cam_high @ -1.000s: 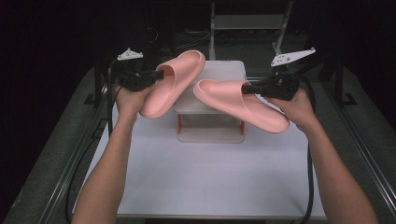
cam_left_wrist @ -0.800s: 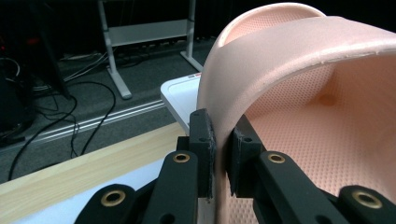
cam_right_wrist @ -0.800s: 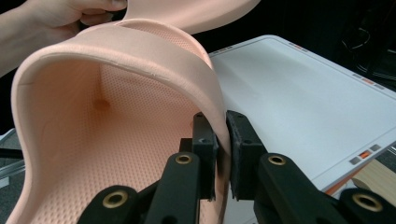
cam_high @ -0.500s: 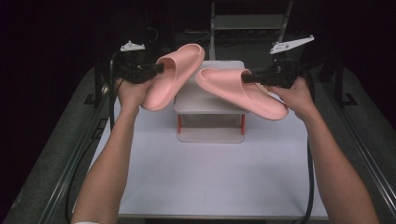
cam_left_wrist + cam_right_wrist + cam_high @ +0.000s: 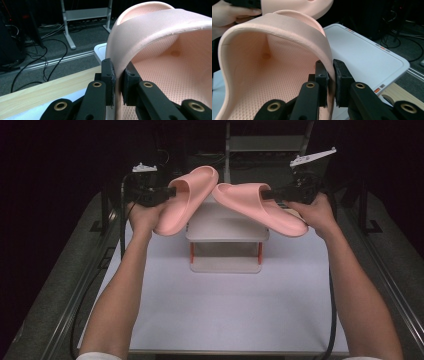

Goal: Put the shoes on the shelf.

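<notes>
Two pink slide sandals hang in the air above a small white two-tier rack (image 5: 227, 227). My left gripper (image 5: 172, 192) is shut on the strap of the left sandal (image 5: 185, 202), which tilts toe-up toward the back. In the left gripper view the pads (image 5: 108, 75) pinch the strap edge of that sandal (image 5: 160, 45). My right gripper (image 5: 265, 195) is shut on the strap of the right sandal (image 5: 260, 207), which slopes down to the right. The right gripper view shows its pads (image 5: 340, 72) clamping the strap of that sandal (image 5: 269, 50), with the rack's top (image 5: 362, 50) behind.
The rack stands at the far middle of the white tabletop (image 5: 220, 310). Dark rails (image 5: 75, 285) run along both table sides. A grey stand frame (image 5: 267, 142) and cables lie on the floor beyond the table.
Both sandals have risen and shifted toward the back, the right one more. Each hand keeps its grip on a strap.
</notes>
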### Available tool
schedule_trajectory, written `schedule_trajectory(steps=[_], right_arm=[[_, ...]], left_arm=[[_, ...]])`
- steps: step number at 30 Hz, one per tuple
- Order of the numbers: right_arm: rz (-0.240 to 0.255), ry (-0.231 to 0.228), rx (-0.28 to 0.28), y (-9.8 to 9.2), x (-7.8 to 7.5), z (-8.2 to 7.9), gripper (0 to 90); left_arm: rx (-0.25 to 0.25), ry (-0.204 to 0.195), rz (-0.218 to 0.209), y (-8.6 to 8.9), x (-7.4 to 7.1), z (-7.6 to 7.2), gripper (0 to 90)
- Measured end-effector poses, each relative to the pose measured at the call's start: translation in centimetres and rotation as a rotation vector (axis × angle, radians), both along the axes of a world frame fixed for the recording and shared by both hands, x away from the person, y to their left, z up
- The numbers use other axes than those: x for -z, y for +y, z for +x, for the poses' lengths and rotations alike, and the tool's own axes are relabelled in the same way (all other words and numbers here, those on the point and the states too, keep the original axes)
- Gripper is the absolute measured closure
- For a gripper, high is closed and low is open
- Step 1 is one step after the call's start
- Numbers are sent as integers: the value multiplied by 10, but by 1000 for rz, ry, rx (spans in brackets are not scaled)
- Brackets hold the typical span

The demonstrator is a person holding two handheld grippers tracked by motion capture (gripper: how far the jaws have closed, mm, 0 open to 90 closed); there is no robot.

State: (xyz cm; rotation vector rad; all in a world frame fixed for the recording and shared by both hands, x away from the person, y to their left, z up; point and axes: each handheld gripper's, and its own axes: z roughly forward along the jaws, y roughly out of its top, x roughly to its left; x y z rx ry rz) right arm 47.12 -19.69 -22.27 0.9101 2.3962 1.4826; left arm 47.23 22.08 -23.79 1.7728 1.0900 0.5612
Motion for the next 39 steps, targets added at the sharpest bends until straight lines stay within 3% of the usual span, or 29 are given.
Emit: schedule_trajectory(steps=[10,28,39], right_arm=[[-21,37,53,-2,7,15,823],[-10,68,177,-12,14,34,823],[-4,68,248,-14,15,39,824]], left_arm=[[-11,17,4,-3,4,5,817],[5,25,26,-3,5,6,817],[32,32,50,-16,5,11,817]])
